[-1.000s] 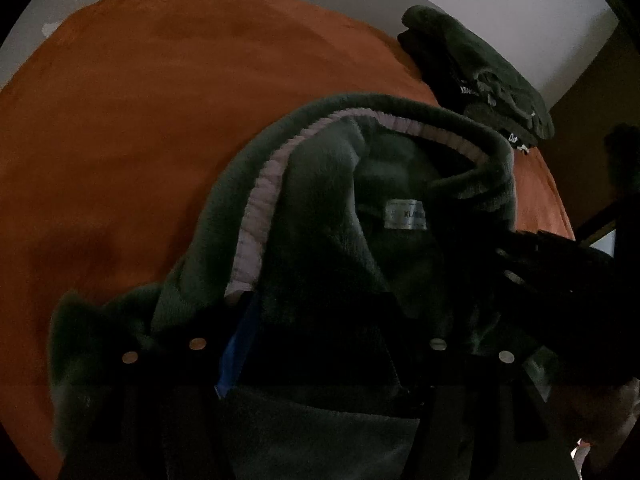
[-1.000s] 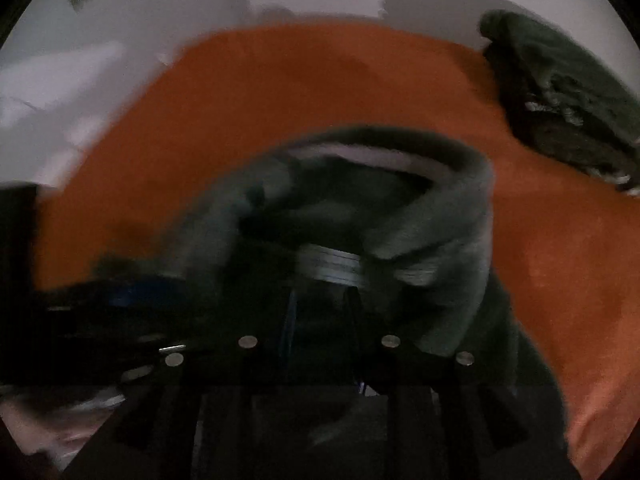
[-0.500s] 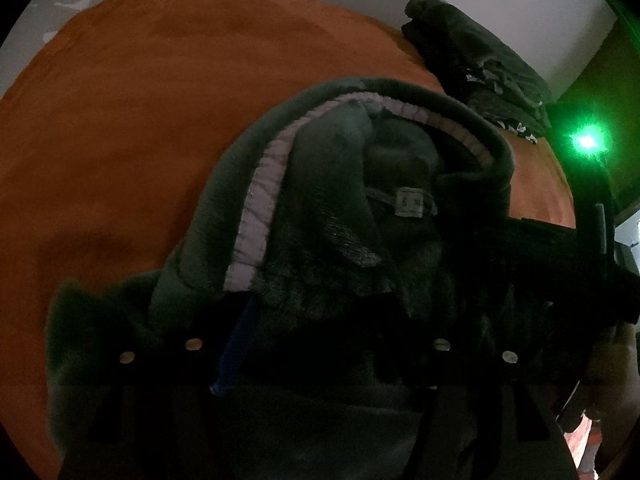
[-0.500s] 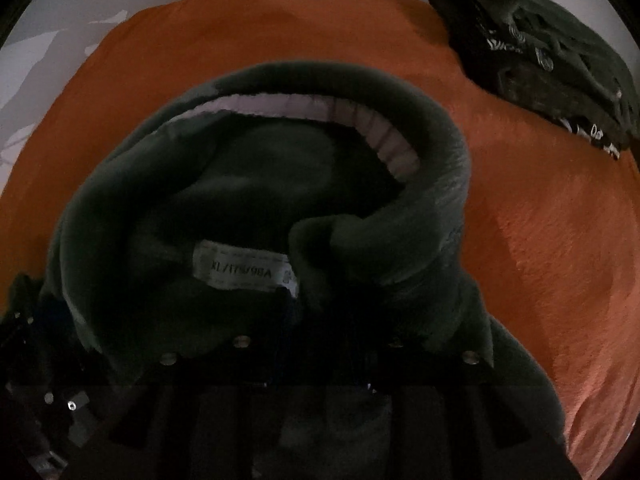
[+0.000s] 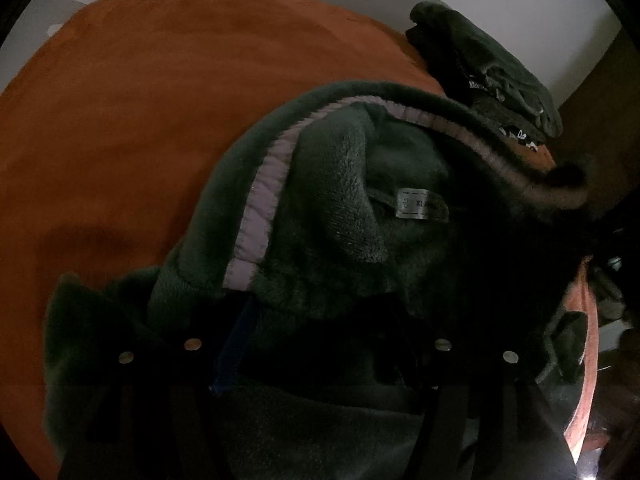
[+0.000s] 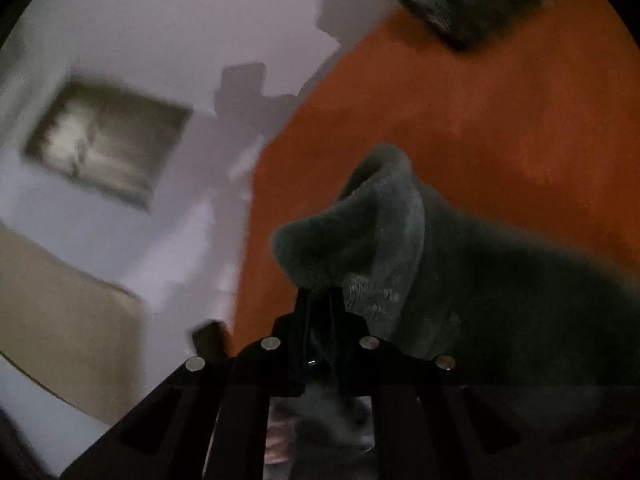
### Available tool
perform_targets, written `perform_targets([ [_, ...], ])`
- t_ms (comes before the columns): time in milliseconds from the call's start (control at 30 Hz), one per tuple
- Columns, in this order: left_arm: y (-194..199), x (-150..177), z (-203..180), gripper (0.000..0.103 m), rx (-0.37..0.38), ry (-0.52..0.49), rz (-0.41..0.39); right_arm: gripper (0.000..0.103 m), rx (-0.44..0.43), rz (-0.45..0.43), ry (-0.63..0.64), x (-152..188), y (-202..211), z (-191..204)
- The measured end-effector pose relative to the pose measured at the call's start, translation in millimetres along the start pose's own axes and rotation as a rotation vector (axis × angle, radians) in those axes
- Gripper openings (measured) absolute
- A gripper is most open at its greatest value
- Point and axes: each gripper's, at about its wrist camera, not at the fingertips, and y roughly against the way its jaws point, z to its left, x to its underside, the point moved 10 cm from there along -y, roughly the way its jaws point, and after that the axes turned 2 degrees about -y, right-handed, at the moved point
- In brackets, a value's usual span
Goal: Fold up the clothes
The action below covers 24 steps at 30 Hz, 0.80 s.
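Right tongs (image 6: 320, 300) just closed, now pinching green fleece garment (image 6: 360, 240) edge. Left tongs (image 5: 316, 320) buried in fleece; grip indeterminate. Folded pile (image 5: 492, 68) at far corner of orange bed (image 5: 140, 120). Fold under way.

The orange blanket (image 5: 132, 128) lies bare to the left and far side, open for passage. A bunched green fleece garment (image 5: 340, 216) fills the near middle, and a pile of dark clothes (image 5: 492, 76) blocks the far right corner.

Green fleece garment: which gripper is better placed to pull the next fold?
Probably right. The right gripper has just closed on a fold of the green fleece garment; the left gripper is buried in bunched fabric.
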Motion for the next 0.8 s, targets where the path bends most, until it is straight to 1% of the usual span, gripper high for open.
perform_targets([
  [67, -0.3, 0.2, -0.1, 0.066, -0.003, 0.000, 0.000, 0.008, 0.210, -0.038, -0.005, -5.8, 8.5, -43.3],
  [100, -0.7, 0.3, -0.3, 0.066, -0.004, -0.001, 0.000, 0.008, 0.309, -0.051, 0.008, -7.4, 13.2, -58.5],
  [133, -0.9, 0.3, -0.4, 0.066, -0.005, -0.003, 0.001, 0.007, 0.386, -0.056, 0.028, -6.7, 18.3, -68.3],
  [167, -1.1, 0.4, -0.6, 0.066, -0.005, -0.006, 0.003, 0.007, 0.414, -0.049, 0.039, -6.1, 19.5, -73.0],
  [233, -1.4, 0.5, -0.2, 0.066, -0.003, -0.006, 0.004, 0.009, 0.438, -0.027, 0.050, -4.5, 18.4, -77.2],
  [267, -1.6, 0.0, 0.9, 0.066, 0.000, -0.005, 0.004, 0.012, 0.448, -0.031, 0.060, -4.4, 20.0, -73.7],
  [300, -1.5, 0.1, 1.0, 0.066, 0.001, -0.005, 0.004, 0.017, 0.460, -0.041, 0.072, -5.0, 22.6, -69.2],
  [333, -1.2, 0.2, 0.9, 0.066, 0.003, -0.006, 0.005, 0.019, 0.472, -0.050, 0.085, -5.5, 25.1, -64.6],
  [367, -0.8, 0.3, 0.7, 0.066, 0.005, -0.006, 0.006, 0.020, 0.484, -0.060, 0.098, -6.0, 27.7, -60.0],
  [467, 4.1, 0.7, 2.0, 0.066, 0.017, 0.005, 0.005, 0.020, 0.574, -0.148, 0.217, -9.2, 47.1, -40.4],
  [500, 6.3, 0.8, 2.6, 0.066, 0.023, 0.010, 0.004, 0.020, 0.637, -0.185, 0.276, -9.5, 53.1, -32.4],
  [533, 8.6, 1.0, 3.3, 0.066, 0.028, 0.015, 0.002, 0.020, 0.749, -0.229, 0.382, -8.5, 58.0, -19.4],
  [567, 10.6, 0.9, 3.1, 0.066, 0.031, 0.022, 0.002, 0.020, 0.805, -0.249, 0.463, -6.5, 57.9, -8.2],
  [600, 12.5, 0.8, 2.8, 0.066, 0.034, 0.029, 0.002, 0.020, 0.797, -0.245, 0.515, -2.5, 55.4, 2.0],
  [633, 14.5, 0.8, 2.5, 0.066, 0.036, 0.036, 0.002, 0.020, 0.744, -0.217, 0.543, 1.9, 42.7, 8.6],
  [667, 15.3, 1.4, 0.1, 0.066, 0.040, 0.032, 0.005, 0.021, 0.677, -0.155, 0.540, 10.4, 25.6, 11.6],
  [700, 16.2, 1.8, -2.1, 0.066, 0.037, 0.024, 0.007, 0.021, 0.648, -0.111, 0.528, 16.6, 13.1, 11.4],
  [767, 18.3, 2.7, -6.7, 0.066, 0.032, 0.009, 0.011, 0.021, 0.647, -0.024, 0.488, 22.6, -17.4, -11.4],
  [800, 19.6, 3.1, -9.1, 0.066, 0.031, 0.003, 0.011, 0.021, 0.662, 0.007, 0.470, 24.8, -25.6, -25.4],
])
